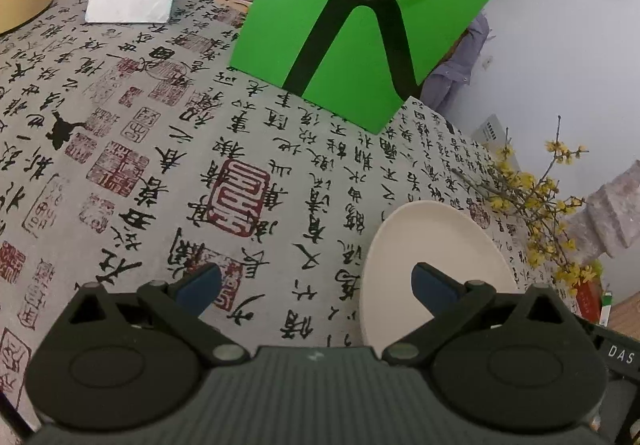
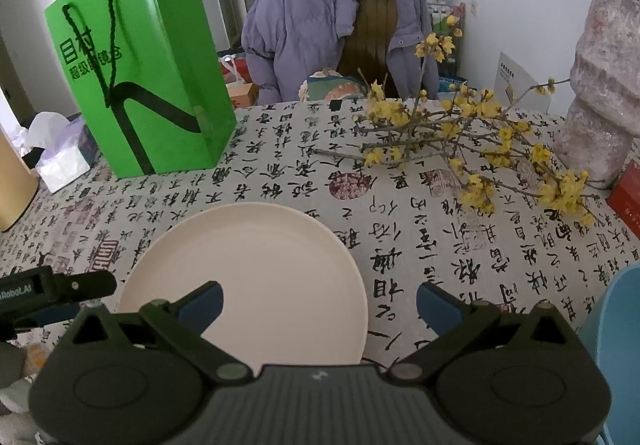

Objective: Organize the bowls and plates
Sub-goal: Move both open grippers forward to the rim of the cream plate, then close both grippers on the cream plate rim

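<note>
While both grippers hang with jaws spread wide and nothing between them, the white plate [image 2: 244,281] lies flat on the calligraphy tablecloth [image 2: 440,265] directly below and ahead of the right gripper [image 2: 318,305]; its left fingertip [image 2: 202,305] overlaps the plate's near portion in view, while the right one sits out over bare cloth past the rim. Whether the finger touches the plate I cannot tell. Seen from the left gripper [image 1: 316,287], the same plate [image 1: 432,261] lies off to its right, with only that gripper's right fingertip [image 1: 432,287] showing over it and the left one over cloth. My judgement is that the right gripper is the nearer and better lined up, needing mainly to shift a little left and drop to catch the rim; being round, the plate offers no preferred axis. Part of the left gripper's body shows at the right camera's left edge, just beside the plate, so the two could crowd each other. Ahead and to the right lie yellow flowering branches [image 2: 472,141], apart from the plate; a green paper bag [image 2: 152,85] stands ahead to the left, well apart. A blue object [image 2: 616,345] at the far right edge may be another dish, though too little shows to say.
</note>
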